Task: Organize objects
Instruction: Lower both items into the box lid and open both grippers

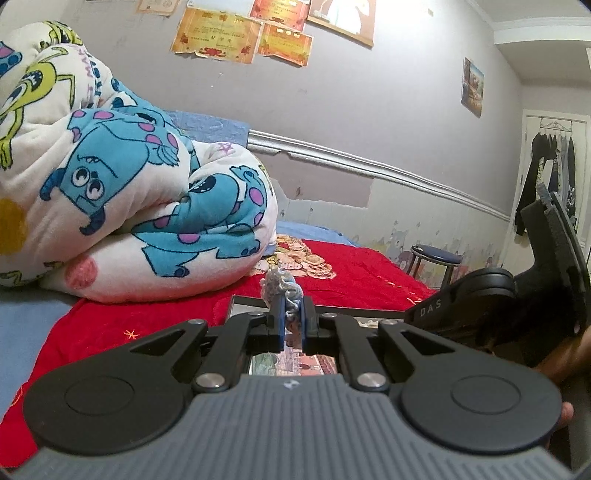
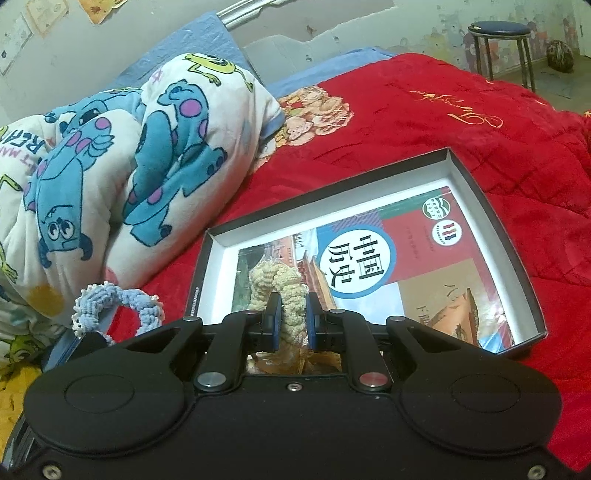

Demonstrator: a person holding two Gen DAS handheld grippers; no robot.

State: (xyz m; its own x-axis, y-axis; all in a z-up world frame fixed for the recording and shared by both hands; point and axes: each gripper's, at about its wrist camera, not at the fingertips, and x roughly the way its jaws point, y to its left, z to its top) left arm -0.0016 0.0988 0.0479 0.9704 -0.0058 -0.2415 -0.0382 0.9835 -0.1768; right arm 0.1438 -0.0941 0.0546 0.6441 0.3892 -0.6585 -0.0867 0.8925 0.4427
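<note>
Scrunchies fill both my tongs: the left tongs (image 1: 291, 314) are clenched on a blue scrunchie (image 1: 282, 286) just above the red bedspread (image 1: 147, 321), and the right tongs (image 2: 291, 317) grip a cream scrunchie (image 2: 284, 288) over the open box (image 2: 491, 221) holding a book (image 2: 369, 266).

From my left wrist view, the box (image 1: 295, 308) is mostly hidden behind the left hand-held gripper (image 1: 291, 317); only a rim strip shows. The blue scrunchie (image 1: 282, 286) is part-covered by the fingers. At 3 o'clock, the right hand-held gripper (image 1: 546, 280) is cut off. In my right view, the book (image 2: 369, 273) is partly covered, and the certificates (image 2: 22, 26) at 11 o'clock are too blurred to read.
</note>
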